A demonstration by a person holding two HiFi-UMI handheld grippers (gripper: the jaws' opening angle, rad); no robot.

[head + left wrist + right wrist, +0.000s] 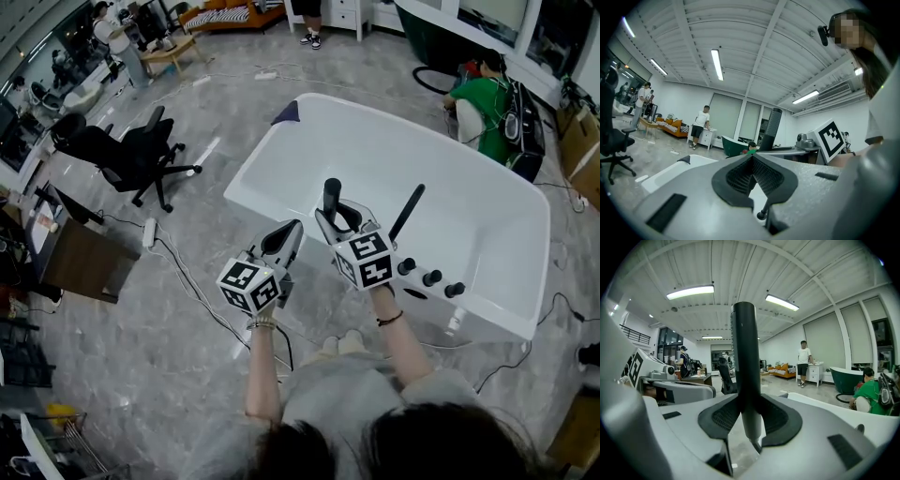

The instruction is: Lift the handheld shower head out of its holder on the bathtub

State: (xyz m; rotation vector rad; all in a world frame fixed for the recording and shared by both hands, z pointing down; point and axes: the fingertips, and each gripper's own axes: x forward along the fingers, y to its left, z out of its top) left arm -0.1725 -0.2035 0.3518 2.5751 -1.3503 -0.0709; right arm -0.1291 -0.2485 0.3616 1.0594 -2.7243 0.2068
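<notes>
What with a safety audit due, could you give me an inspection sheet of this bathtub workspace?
Surface: white oval bathtub on grey stone-look floor.
Job's things: dark cylindrical handheld shower head, upright over the tub's near edge.
Clutter: nothing seen.
Grippers: right hand-held gripper shut on shower head; left hand-held gripper shut, empty.
Cables: white power strip and lead on floor.
Surroundings: black office chair; person in green top crouching beyond tub.

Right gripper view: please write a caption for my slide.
The right gripper holds the dark shower head upright, white bathtub behind.
</notes>
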